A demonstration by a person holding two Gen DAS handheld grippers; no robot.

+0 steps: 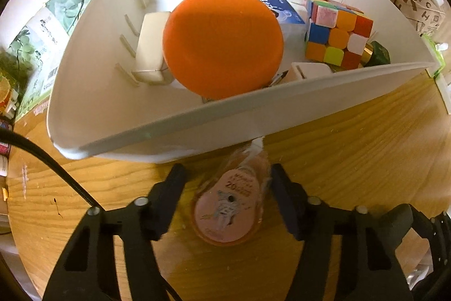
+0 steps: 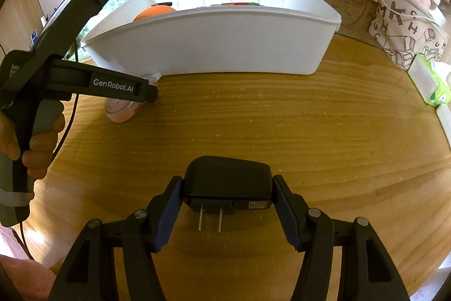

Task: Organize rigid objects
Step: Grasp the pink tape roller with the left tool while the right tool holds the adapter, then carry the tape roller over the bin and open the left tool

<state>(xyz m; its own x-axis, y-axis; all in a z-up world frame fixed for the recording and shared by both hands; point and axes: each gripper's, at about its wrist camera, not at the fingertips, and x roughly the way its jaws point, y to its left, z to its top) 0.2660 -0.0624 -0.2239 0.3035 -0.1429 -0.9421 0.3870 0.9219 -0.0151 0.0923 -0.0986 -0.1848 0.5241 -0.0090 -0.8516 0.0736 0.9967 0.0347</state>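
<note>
A pink-labelled roll in clear wrap [image 1: 228, 210] lies on the wooden table just in front of the white bin [image 1: 225, 114]. My left gripper [image 1: 227, 179] straddles it, open, with a gap at the left pad and the right pad close to the wrap. In the right wrist view the left gripper [image 2: 150, 95] hovers over the same roll [image 2: 119, 110] by the bin [image 2: 211, 47]. My right gripper [image 2: 227, 188] is shut on a black power adapter [image 2: 227, 182], prongs toward the camera. The bin holds an orange disc [image 1: 222, 41], a puzzle cube [image 1: 336, 33], a blue box [image 1: 270, 2] and a white block [image 1: 150, 47].
A lettered cloth bag [image 2: 400, 27] and a green tissue pack [image 2: 434, 83] stand at the table's right edge. A black cable [image 1: 56, 165] crosses the left side. A person's hand [image 2: 39, 148] grips the left gripper's handle. Leaf-patterned boxes [image 1: 42, 47] stand behind the bin.
</note>
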